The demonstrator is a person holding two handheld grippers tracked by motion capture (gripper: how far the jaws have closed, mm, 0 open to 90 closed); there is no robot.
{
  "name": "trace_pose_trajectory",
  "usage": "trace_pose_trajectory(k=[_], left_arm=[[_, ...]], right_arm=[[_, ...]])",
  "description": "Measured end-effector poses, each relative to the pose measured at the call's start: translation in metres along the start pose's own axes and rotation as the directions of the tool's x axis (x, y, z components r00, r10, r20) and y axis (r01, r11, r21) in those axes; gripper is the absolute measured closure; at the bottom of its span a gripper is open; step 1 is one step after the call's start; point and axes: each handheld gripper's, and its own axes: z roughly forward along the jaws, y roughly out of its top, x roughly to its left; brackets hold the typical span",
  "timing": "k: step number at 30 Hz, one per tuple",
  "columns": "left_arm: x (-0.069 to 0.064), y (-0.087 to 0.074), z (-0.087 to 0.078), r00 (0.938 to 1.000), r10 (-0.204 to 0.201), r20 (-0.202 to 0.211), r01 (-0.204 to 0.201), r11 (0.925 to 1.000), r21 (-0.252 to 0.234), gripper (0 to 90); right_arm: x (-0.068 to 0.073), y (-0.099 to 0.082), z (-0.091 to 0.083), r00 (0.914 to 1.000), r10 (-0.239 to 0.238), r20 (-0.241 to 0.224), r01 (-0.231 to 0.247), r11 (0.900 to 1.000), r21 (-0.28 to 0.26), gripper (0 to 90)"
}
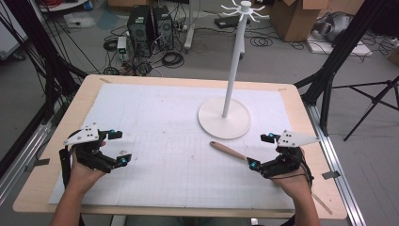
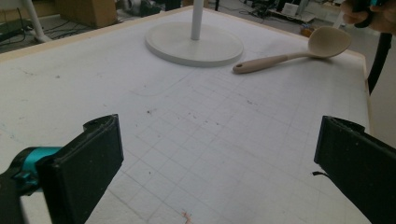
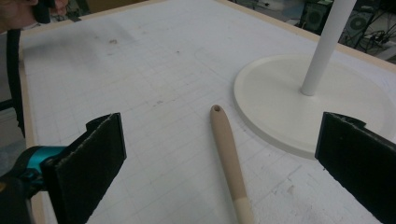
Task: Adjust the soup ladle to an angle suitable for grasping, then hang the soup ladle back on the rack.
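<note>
The spoon (image 3: 228, 154), at lower centre between the wide-open jaws of the right gripper (image 3: 224, 163), looks light, stiff and a little smooth; I would grip its mid-handle.

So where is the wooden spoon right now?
In the high view, the wooden spoon lies on the table's right side, between the white stand's round base and the open right gripper.
</note>
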Motion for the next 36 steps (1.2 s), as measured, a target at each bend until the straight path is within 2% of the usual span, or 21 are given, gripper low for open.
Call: trace_pose_trajectory(k=[5, 15, 26, 36], left_arm=[[-0.0017, -0.0011, 0.0016, 0.9999, 0.009, 0.006, -0.009, 0.9999, 0.012, 1.6], [-0.0019, 0.0000, 0.0028, 0.9999, 0.007, 0.008, -0.007, 1.0000, 0.007, 1.7], [-0.0009, -0.0010, -0.0036, 1.0000, 0.006, 0.000, -0.006, 1.0000, 0.001, 1.6], [-0.0021, -0.0006, 0.0010, 0.9999, 0.010, 0.007, -0.010, 0.9999, 0.009, 1.7]], right_arm=[[0.0001, 0.0007, 0.0005, 1.0000, -0.002, 0.000, 0.002, 1.0000, -0.005, 0.3], [0.0012, 0.0015, -0.0005, 1.0000, -0.002, 0.006, 0.002, 1.0000, -0.003, 0.3], [0.0011, 0.0035, 0.0022, 0.9999, -0.006, 0.009, 0.006, 0.9999, 0.014, 0.4], [0.0005, 0.0036, 0.0020, 0.9999, -0.014, 0.010, 0.014, 0.9995, 0.028, 0.4]])
